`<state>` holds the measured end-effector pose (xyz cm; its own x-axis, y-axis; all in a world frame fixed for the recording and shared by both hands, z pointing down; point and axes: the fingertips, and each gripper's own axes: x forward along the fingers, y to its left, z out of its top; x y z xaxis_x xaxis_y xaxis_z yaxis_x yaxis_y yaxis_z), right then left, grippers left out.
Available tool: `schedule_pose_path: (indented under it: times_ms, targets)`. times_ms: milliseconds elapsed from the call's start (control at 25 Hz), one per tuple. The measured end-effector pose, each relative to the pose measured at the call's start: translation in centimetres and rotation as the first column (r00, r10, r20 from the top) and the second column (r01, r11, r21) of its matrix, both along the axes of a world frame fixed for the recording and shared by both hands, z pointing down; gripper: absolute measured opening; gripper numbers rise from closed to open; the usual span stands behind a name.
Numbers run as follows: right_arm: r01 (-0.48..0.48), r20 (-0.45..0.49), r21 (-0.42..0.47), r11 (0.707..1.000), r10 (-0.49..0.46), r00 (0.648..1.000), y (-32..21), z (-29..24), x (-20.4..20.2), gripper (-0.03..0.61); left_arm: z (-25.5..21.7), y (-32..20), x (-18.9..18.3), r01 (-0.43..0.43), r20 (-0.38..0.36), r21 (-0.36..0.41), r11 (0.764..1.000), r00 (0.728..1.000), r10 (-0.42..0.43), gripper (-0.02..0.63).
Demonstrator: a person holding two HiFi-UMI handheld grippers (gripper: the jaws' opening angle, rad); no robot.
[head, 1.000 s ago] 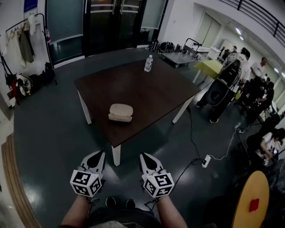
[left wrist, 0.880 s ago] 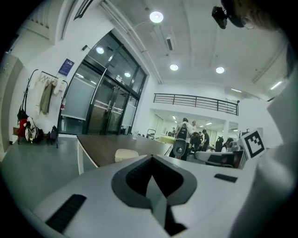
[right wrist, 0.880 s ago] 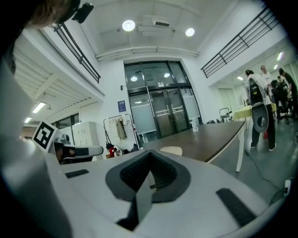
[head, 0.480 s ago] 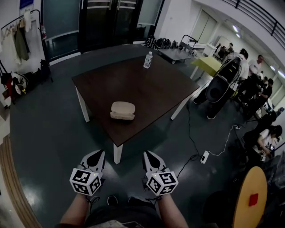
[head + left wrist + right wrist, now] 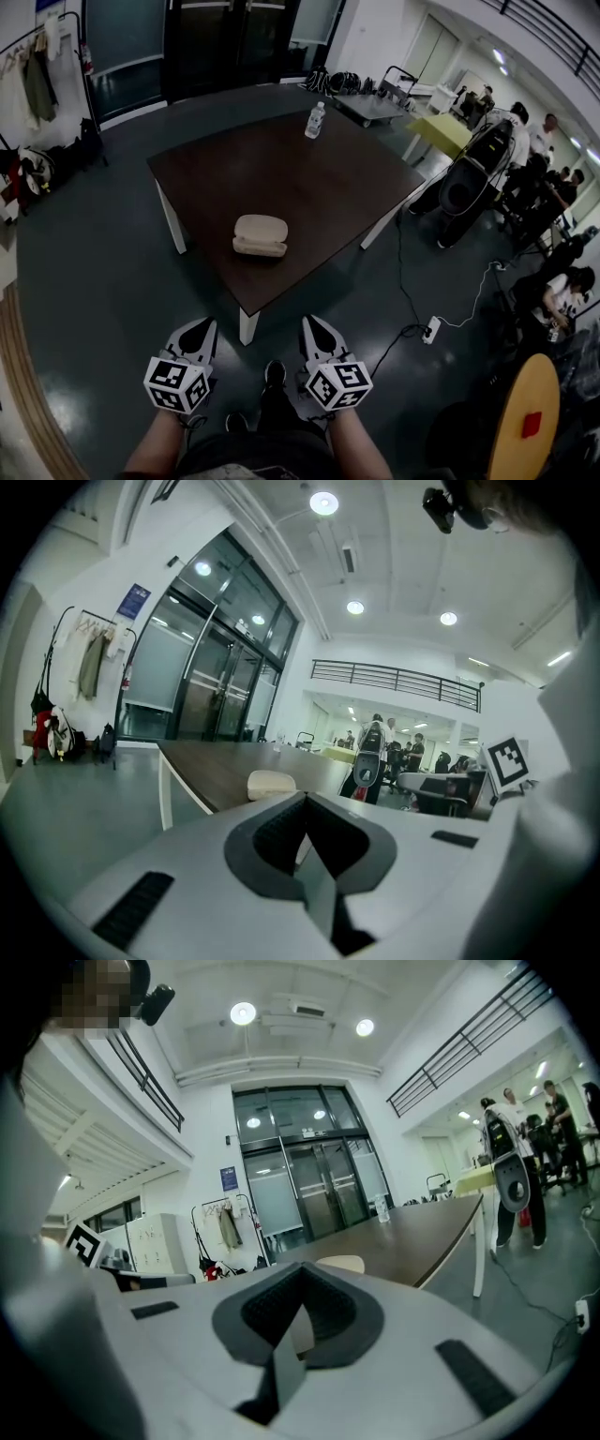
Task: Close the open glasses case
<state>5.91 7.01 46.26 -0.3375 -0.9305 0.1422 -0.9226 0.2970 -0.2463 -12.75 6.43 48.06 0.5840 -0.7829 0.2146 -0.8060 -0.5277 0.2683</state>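
Observation:
A cream glasses case [image 5: 260, 235] lies near the front corner of the dark brown table [image 5: 309, 187], its lid looking slightly raised off the lower half. Both grippers are held low over the floor, well short of the table. My left gripper [image 5: 208, 326] and right gripper [image 5: 309, 323] each have their jaws closed to a point with nothing between them. The case [image 5: 271, 783] shows just above the left gripper's [image 5: 305, 808] shut jaws. In the right gripper view the case [image 5: 342, 1264] peeks over the right gripper [image 5: 298, 1279].
A water bottle [image 5: 314, 120] stands at the table's far edge. A power strip [image 5: 432, 330] with cables lies on the floor to the right, near seated and standing people. A coat rack [image 5: 37, 84] is at far left, a round yellow table [image 5: 530, 412] at lower right.
The person has stepped toward the table, one shoe now showing between the grippers. The case sits slightly nearer in view. Both grippers stay shut and level.

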Motion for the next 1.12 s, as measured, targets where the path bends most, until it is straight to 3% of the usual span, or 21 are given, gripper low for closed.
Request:
schedule_pose_path:
  times_ms: [480,880,1120]
  targets:
    - [0.045,-0.022,-0.024,0.999,-0.045,0.999,-12.2,0.8,2.3,-0.012,0.9,-10.1,2.4,0.059,0.028,-0.029,0.998,0.998,-0.058,0.009]
    - [0.100,0.027,-0.052,0.994,-0.099,0.995,-20.1,1.4,6.7,-0.012,2.0,-17.1,6.1,0.107,0.107,-0.045,0.993,0.989,-0.102,0.009]
    - [0.132,0.033,-0.076,0.988,-0.130,0.991,-24.1,2.0,9.2,-0.012,4.1,-20.0,7.3,0.134,0.116,-0.106,0.985,0.986,-0.121,0.009]
